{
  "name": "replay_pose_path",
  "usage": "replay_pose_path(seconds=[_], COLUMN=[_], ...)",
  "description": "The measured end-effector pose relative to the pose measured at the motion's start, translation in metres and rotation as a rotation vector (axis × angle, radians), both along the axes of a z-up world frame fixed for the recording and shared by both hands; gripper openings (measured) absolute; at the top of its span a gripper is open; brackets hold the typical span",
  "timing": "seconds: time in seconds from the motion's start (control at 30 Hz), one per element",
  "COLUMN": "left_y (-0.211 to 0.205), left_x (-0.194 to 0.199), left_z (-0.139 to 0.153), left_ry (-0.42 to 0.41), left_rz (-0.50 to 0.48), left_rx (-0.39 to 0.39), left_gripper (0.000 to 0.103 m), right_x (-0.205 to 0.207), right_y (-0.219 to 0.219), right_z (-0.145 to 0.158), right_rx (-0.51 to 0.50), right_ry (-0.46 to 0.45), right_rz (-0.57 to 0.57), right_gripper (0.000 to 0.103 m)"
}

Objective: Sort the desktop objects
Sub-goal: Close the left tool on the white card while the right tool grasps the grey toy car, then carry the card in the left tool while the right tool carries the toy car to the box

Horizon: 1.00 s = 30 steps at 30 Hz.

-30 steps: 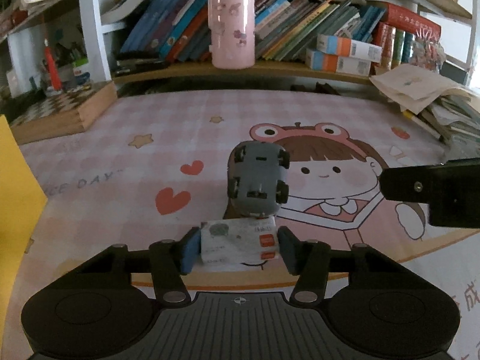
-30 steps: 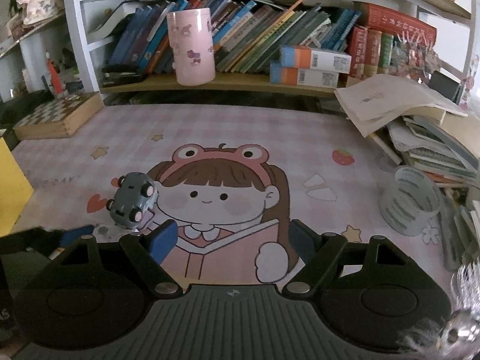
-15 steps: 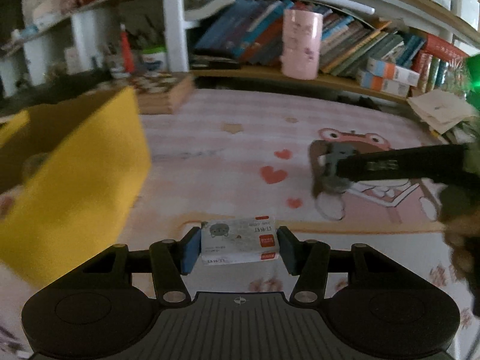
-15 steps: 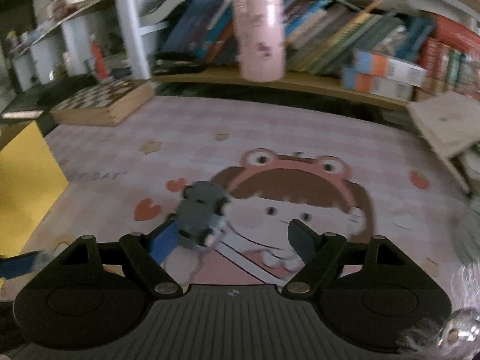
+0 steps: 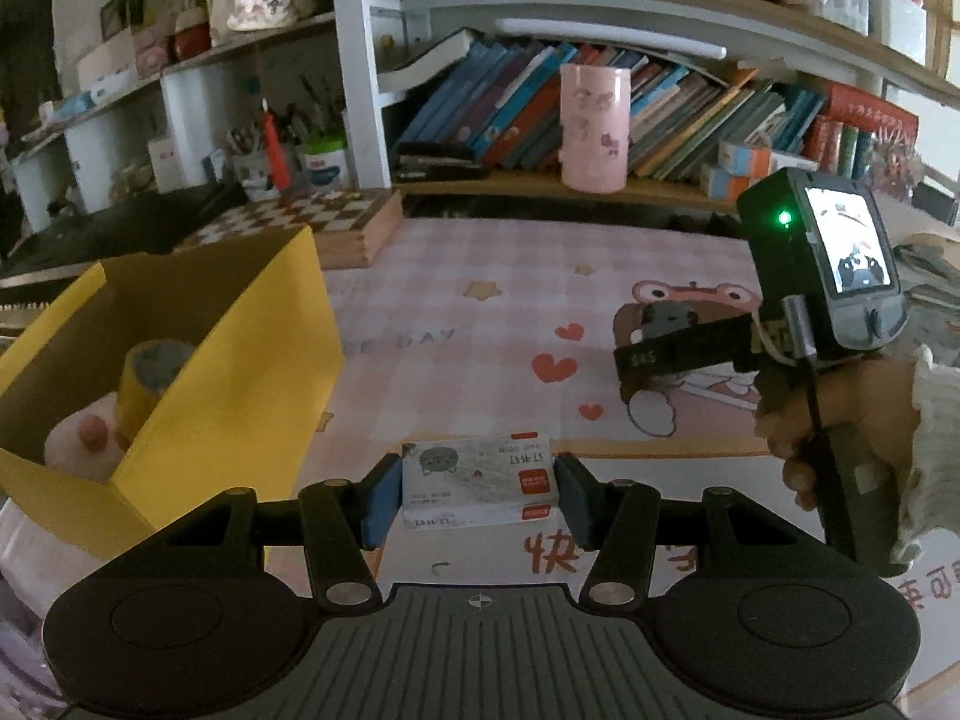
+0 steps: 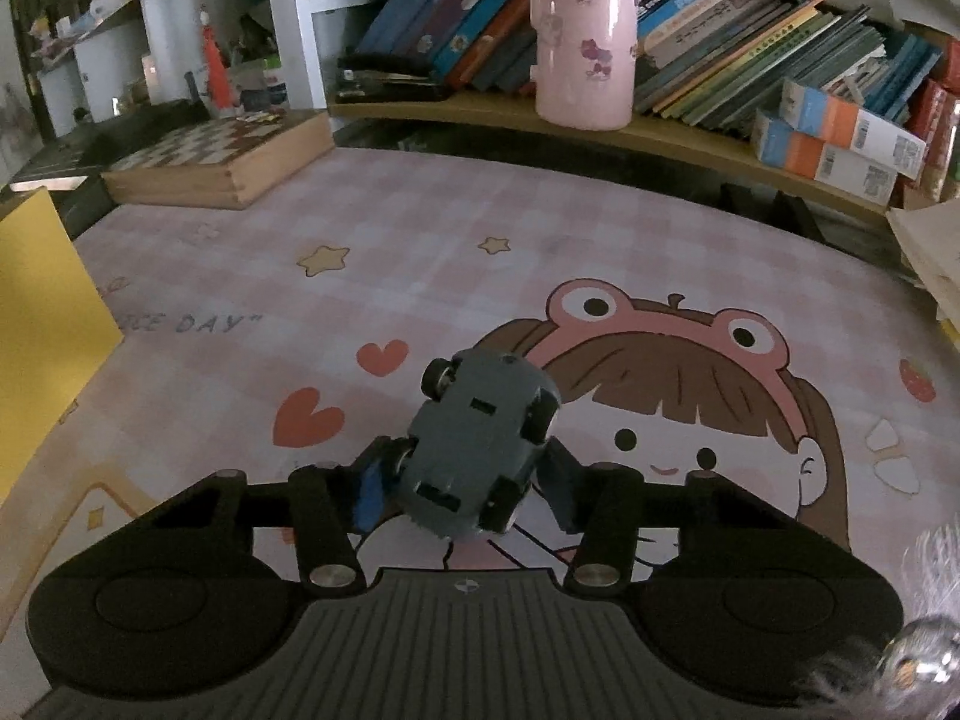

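Left hand-held gripper (image 5: 478, 491): blue pads clamped on either end of a small box of staples (image 5: 477, 477), silver-grey with a red label, held clear of the table (image 5: 456, 276) just right of the yellow cardboard box (image 5: 240, 354). Yellow cardboard box: open-topped, at the left of the table; holds a roll of yellow tape (image 5: 150, 378) and a pale pink soft item (image 5: 84, 435), nature unclear. Right hand-held gripper (image 6: 465, 489): jaws closing, grey toy car (image 6: 477, 450) between them, underside and black wheels turned toward the camera; both blue pads sit against the car's flanks. In the left wrist view this gripper shows from the side, gripped by a person's hand (image 5: 834, 420) with a white knitted cuff, a lit screen and green lamp on its body, the car partly hidden behind its finger. Table: covered by a pink checked mat (image 6: 420, 228) printed with hearts, stars and a cartoon girl in a frog hat. At the rear: a wooden chessboard box (image 6: 222, 156) at the left, a pink cylindrical holder (image 6: 585, 36) on a low shelf before a row of leaning books (image 6: 750, 54), and orange-and-blue cartons (image 6: 840, 138) stacked to the right.
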<state>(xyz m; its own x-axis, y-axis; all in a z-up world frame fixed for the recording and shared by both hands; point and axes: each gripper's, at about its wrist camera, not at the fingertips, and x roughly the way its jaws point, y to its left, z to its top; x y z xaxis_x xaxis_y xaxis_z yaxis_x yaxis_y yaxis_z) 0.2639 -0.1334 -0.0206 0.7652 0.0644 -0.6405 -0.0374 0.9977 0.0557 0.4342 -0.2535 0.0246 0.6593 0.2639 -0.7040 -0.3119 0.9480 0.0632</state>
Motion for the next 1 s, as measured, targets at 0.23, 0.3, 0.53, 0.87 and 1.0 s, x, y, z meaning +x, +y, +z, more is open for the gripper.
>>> replay_pose_path(seconds=[0.23,0.3,0.53,0.87,1.0], left_y=[0.0,0.0,0.004,0.016,0.028], left_x=[-0.007,-0.009,-0.018,-0.041,-0.053], left_z=[0.002,0.003,0.01,0.019,0.023], left_ry=[-0.026,-0.035,-0.081,-0.124,-0.148], left_rz=[-0.023,-0.032,-0.061,-0.156,-0.182], left_rx=[-0.012,-0.019,-0.044,-0.078,-0.089], left_gripper=[0.054,0.054,0.054,0.054,0.054], right_x=[-0.021,-0.028,-0.057,-0.115,-0.138], right_y=[-0.008,-0.012,-0.021,-0.022,-0.018], right_z=[0.014,0.018,0.035,0.063,0.073], right_rx=[0.018,0.021,0.033,0.04,0.043], right_ry=[-0.033,-0.041,-0.064,-0.108,-0.123], right_rz=[-0.005,-0.011,-0.028,-0.072,-0.103], right_gripper=[0.045,0.045,0.044,0.044,0.044])
